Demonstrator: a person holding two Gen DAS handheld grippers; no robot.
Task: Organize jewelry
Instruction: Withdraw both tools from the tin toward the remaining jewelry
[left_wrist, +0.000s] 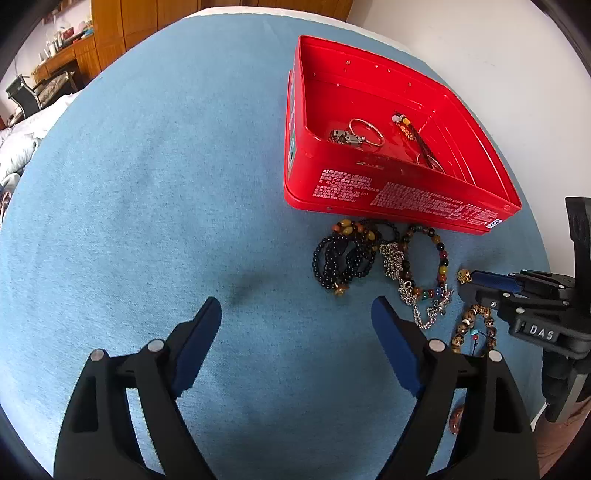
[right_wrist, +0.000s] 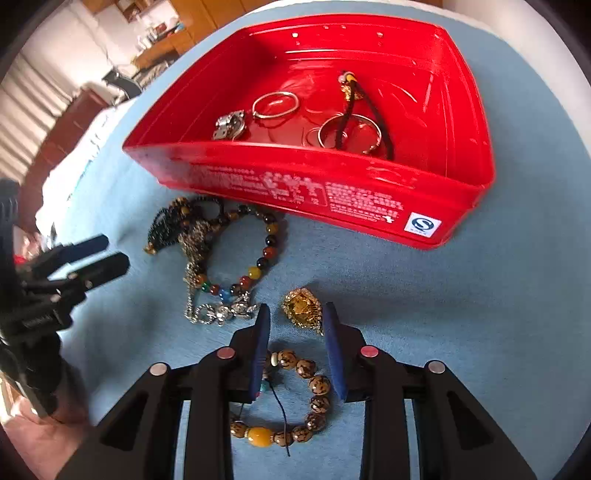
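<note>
Red tin (right_wrist: 369, 199) — white print too small to read, "S" sticker (right_wrist: 422, 225)

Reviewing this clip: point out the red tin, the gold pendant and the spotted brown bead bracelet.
red tin (right_wrist: 295, 177): right wrist view, near wall.
gold pendant (right_wrist: 302, 309): right wrist view, its centre.
spotted brown bead bracelet (right_wrist: 320, 384): right wrist view, a bead on its right side.

I see a red tin (right_wrist: 369, 192) printed with white text on my blue cloth (left_wrist: 147, 184). Before the tin lie black beads (left_wrist: 336, 258), a multicoloured bracelet (right_wrist: 258, 266), a silver chain (left_wrist: 395, 266), a gold pendant (right_wrist: 301, 308), and brown speckled beads (right_wrist: 317, 384).
</note>
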